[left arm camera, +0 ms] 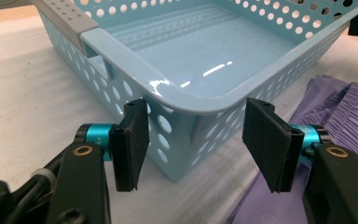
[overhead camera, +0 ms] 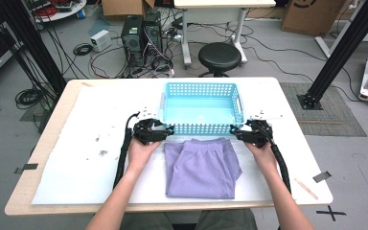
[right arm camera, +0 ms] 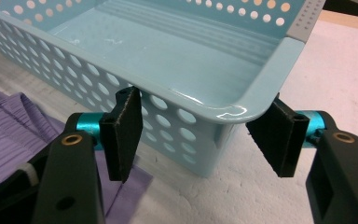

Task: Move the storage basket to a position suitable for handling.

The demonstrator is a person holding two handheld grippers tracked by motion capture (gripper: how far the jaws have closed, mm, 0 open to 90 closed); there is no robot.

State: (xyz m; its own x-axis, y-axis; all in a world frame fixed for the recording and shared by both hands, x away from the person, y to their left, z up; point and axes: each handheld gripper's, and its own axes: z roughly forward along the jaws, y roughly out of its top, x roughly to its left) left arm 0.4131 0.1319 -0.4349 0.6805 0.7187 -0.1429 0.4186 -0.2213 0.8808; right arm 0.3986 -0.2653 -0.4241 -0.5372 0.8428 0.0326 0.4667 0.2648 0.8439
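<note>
While the folded purple shorts (overhead camera: 202,167) lie at lower centre of the counter (overhead camera: 91,163), left claw (overhead camera: 166,130) and right claw (overhead camera: 233,129) stand spread astride the blue basket's (overhead camera: 201,90) near corners, probably to steady or shift it for loading.
</note>
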